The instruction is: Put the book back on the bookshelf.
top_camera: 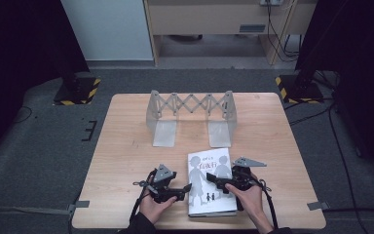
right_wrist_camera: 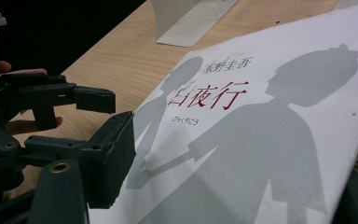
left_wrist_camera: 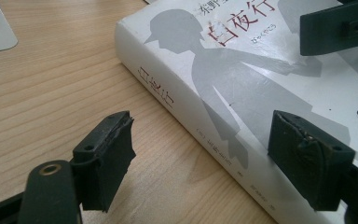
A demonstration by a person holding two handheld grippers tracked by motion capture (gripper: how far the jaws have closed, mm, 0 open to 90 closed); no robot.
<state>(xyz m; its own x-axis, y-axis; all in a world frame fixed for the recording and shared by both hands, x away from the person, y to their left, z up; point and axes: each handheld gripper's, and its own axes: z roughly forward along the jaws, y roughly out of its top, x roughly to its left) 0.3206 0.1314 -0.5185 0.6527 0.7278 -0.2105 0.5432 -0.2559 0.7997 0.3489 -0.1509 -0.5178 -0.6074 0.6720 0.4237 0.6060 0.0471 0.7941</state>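
A white book point(top_camera: 209, 201) with grey silhouettes and red characters on its cover lies flat near the table's front edge. In the high view my left gripper point(top_camera: 187, 187) points right at the book's spine side. In the left gripper view, my left gripper point(left_wrist_camera: 205, 158) is open, with the spine point(left_wrist_camera: 168, 100) between the jaws and a gap at the left jaw. My right gripper point(top_camera: 213, 179) reaches leftward over the cover. In the right gripper view, my right gripper point(right_wrist_camera: 237, 163) is open: one jaw stands over the cover point(right_wrist_camera: 270, 116), the other beyond the book's right edge.
A grey metal expanding book stand point(top_camera: 190, 105) stands at the back middle of the wooden table point(top_camera: 126, 146), its two base plates facing the book. One finger of the right gripper point(left_wrist_camera: 335, 25) hangs over the cover. The left gripper point(right_wrist_camera: 100, 114) sits close by.
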